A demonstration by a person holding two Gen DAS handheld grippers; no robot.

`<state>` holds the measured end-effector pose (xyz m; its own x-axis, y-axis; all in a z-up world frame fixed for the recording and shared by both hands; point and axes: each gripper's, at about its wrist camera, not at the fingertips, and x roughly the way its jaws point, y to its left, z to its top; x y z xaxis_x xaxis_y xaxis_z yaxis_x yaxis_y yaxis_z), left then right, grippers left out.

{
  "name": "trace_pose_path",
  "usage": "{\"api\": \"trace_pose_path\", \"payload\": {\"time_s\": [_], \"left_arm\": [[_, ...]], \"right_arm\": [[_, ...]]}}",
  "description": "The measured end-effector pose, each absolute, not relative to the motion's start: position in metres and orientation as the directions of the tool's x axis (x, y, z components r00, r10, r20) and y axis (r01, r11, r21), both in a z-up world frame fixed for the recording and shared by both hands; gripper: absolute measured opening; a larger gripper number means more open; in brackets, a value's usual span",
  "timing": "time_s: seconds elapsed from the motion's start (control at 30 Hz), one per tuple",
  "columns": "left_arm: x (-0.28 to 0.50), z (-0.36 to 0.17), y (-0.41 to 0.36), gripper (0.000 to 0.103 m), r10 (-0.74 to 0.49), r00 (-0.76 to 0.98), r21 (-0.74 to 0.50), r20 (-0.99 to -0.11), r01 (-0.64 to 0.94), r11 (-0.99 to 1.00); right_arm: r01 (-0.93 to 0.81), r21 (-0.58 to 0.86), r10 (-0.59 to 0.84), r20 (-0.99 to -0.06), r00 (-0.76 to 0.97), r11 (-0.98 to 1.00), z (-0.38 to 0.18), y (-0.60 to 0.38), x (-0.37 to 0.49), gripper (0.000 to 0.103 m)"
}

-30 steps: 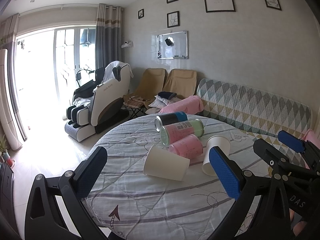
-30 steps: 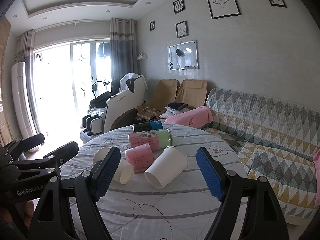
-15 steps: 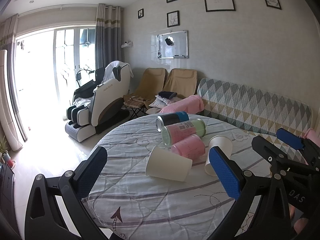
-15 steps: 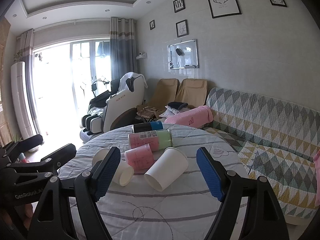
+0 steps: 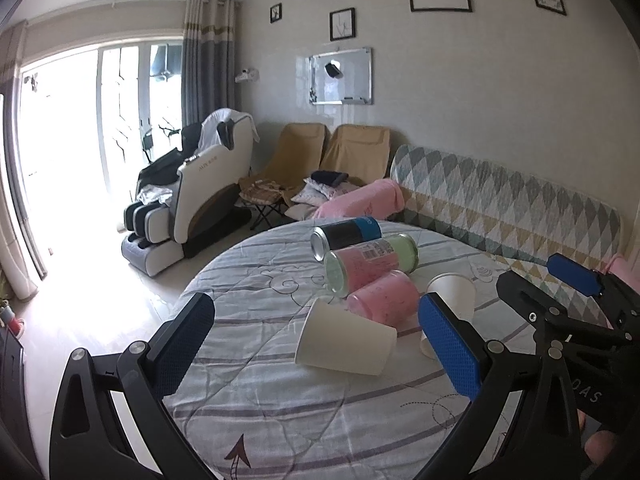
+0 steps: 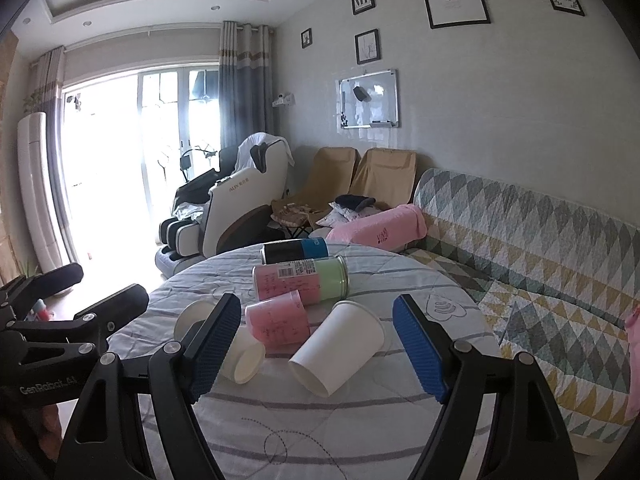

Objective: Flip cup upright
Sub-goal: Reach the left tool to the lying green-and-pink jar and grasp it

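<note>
Two white paper cups are seen lying on their sides on the round, cloth-covered worktop [image 6: 360,432]. The nearer cup [image 6: 337,354] is framed between the spread fingers of the right tool [image 6: 316,344], untouched. The other cup [image 5: 345,343] is faced by the left tool [image 5: 316,344], likewise held wide and empty.

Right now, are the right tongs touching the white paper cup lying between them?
Apart. The right wrist view shows the right tongs open, with tablecloth visible between each pad and the white paper cup.
</note>
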<state>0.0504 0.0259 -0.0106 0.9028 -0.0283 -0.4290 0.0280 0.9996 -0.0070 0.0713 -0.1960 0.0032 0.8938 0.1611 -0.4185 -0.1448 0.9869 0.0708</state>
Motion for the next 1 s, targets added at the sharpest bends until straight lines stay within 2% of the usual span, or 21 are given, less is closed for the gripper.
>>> {"api": "trace_pose_path", "payload": {"time_s": [0.5, 0.7, 0.83, 1.0], "left_arm": [[0.124, -0.009, 0.036, 0.103, -0.065, 0.858, 0.046, -0.509, 0.103, 0.994], [0.163, -0.005, 0.032, 0.103, -0.175, 0.795, 0.060, -0.581, 0.257, 0.965], [0.195, -0.003, 0.016, 0.103, -0.226, 0.728, 0.117, -0.648, 0.388, 0.914], [0.237, -0.002, -0.017, 0.103, -0.184, 0.652, 0.220, -0.736, 0.487, 0.845]], "right_arm": [[-0.093, 0.197, 0.187, -0.539, 0.821, 0.976, -0.009, -0.190, 0.136, 0.080], [-0.057, 0.233, 0.188, -0.591, 0.785, 0.971, -0.015, -0.190, 0.158, 0.080], [-0.029, 0.241, 0.175, -0.612, 0.772, 0.970, -0.015, -0.191, 0.170, 0.080], [0.018, 0.210, 0.122, -0.634, 0.764, 0.978, -0.017, -0.202, 0.186, 0.080]]}}
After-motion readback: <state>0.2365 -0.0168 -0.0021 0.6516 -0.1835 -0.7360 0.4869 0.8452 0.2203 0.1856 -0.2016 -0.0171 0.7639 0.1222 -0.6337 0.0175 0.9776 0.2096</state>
